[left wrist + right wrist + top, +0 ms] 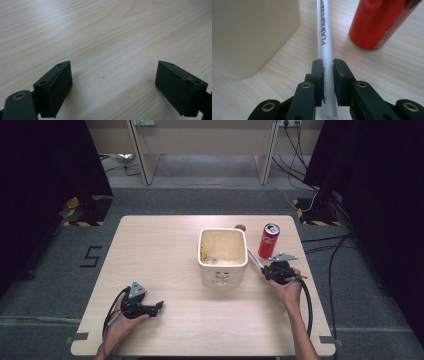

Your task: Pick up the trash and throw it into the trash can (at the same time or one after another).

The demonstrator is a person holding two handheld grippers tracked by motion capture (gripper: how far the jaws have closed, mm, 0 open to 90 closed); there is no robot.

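Jaws of the right gripper [327,65] clamp a paper-wrapped straw [325,37]; left gripper [113,82] gapes over woodgrain.

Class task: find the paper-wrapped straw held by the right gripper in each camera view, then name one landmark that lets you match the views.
High view: the wrapped straw lies right of centre, running from the right gripper up between the cream bin and the red can.
Left gripper view: bare tabletop between open jaws, no straw.
Right gripper view: centre, clamped between the jaws, running upward.
Shared landmark: the red can.
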